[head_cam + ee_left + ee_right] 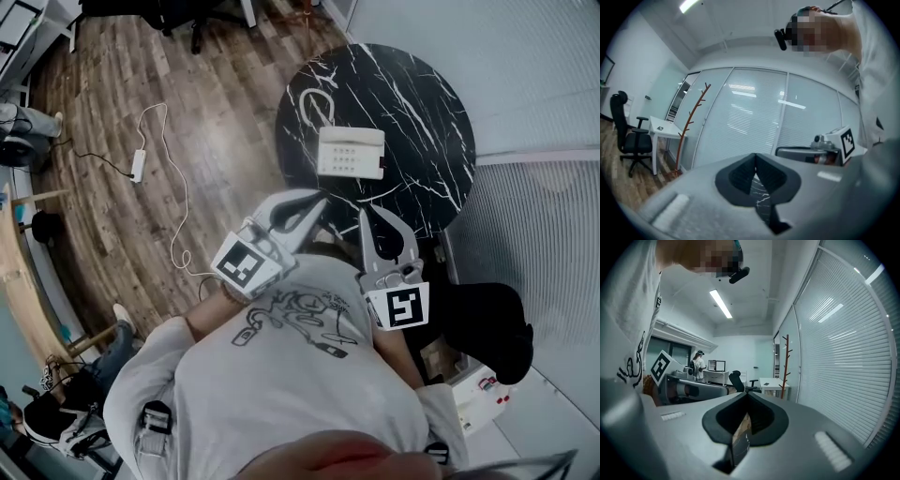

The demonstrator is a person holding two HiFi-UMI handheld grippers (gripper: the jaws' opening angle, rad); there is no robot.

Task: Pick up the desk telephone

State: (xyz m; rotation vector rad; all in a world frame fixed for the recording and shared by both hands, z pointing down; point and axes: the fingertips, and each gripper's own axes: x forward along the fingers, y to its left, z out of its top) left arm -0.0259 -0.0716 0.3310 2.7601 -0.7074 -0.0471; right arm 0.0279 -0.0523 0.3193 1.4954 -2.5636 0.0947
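In the head view, the white desk telephone (351, 152) lies on a round black marble table (422, 112), its handset on the cradle. My left gripper (320, 200) is shut and empty, its tips at the table's near edge just short of the phone. Beside it, my right gripper (373, 214) is also shut and empty, over the near rim. In the left gripper view the pads (743, 174) meet, with only marble showing below them. In the right gripper view the pads (759, 411) are also pressed together. Neither gripper view shows the phone.
A white cable with a power strip (139, 164) trails over the wooden floor left of the table. Glass walls with blinds (534, 234) stand close on the right. A coat rack (691, 122), a white desk (661, 126) and an office chair (633, 136) stand farther off.
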